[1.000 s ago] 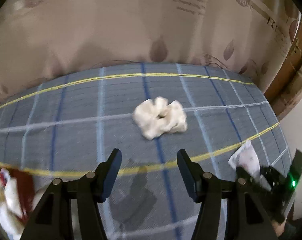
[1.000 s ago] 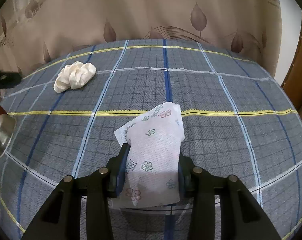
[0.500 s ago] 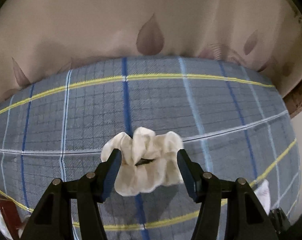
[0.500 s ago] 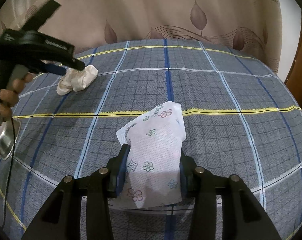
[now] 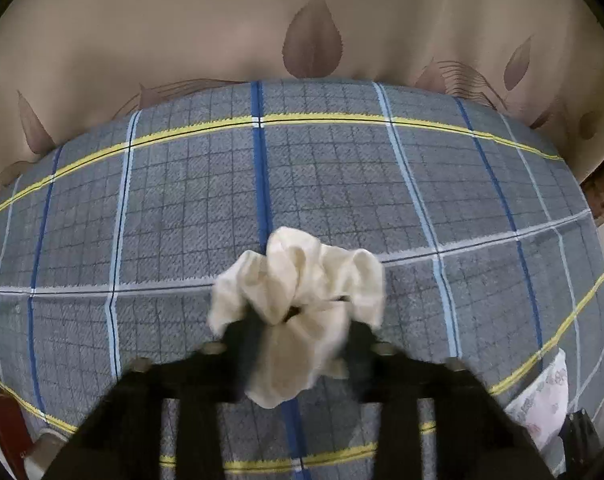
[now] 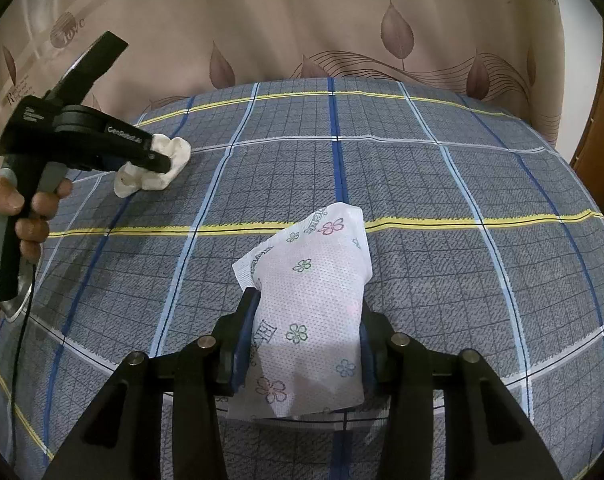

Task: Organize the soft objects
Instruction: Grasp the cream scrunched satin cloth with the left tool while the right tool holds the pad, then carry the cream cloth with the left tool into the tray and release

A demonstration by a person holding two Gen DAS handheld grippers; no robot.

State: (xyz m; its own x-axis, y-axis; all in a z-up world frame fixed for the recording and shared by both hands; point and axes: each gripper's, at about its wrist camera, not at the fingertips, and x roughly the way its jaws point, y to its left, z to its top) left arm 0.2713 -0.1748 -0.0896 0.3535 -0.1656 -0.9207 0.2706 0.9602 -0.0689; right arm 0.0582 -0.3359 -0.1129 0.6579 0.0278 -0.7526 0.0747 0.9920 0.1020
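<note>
1. The left tool (image 5: 302, 344) points steeply down at the blue-grey plaid cloth (image 5: 341, 184) that covers the surface. Its jaws are closing, and the cream scrunchie (image 5: 302, 300) sits between them, bunched up and bulging out ahead of the tips.
2. The left tool's fingers (image 5: 242, 344) are blurred in the left wrist view. They look to be touching the sides of the scrunchie, but I cannot tell how firmly they press.
3. In the right wrist view, the left tool (image 6: 158, 162) comes in from the far left. A hand (image 6: 22, 212) wraps its grey handle, and its tip lies over the scrunchie (image 6: 170, 160).
4. The right tool (image 6: 305, 344) is clamped on a white pack printed with small flowers (image 6: 313, 312). A blue-lined finger presses on each side, and the pack sticks out ahead of the tips over the cloth (image 6: 461, 240).
5. That pack is well off to the right of the left tool, and the scrunchie is far off to the front left of the right tool.
6. A beige curtain with brown leaves (image 6: 381, 32) hangs beyond both tools.
7. A shiny metal object (image 6: 18, 300) shows at the left edge of the right wrist view, below the hand.
</note>
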